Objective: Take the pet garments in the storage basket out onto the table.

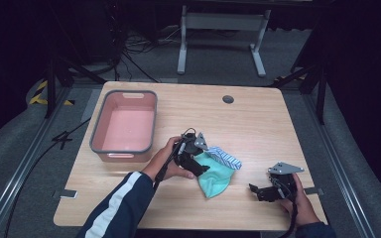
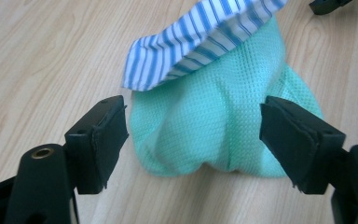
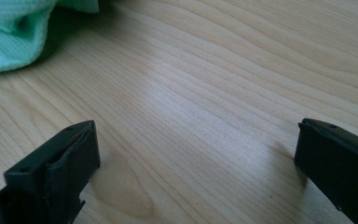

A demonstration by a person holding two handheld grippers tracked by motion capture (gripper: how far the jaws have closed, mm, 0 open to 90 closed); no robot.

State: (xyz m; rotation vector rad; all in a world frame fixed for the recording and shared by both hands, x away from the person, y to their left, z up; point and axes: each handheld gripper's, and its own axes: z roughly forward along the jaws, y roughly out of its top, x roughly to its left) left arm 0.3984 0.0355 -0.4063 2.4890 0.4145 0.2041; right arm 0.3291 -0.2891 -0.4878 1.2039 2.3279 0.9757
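Jaws apart, left gripper (image 2: 193, 140) over green cloth (image 2: 214, 126), right gripper (image 3: 196, 158) low over table (image 3: 214, 70)

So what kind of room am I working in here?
Likely a lab or recording workspace, not a home: a bare wooden table with a cable grommet, grey carpet with loose cables, and dark curtains around it.

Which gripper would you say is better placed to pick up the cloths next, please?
Left. The left gripper sits open right at the green cloth and striped cloth; the right gripper is off to the side over bare table.
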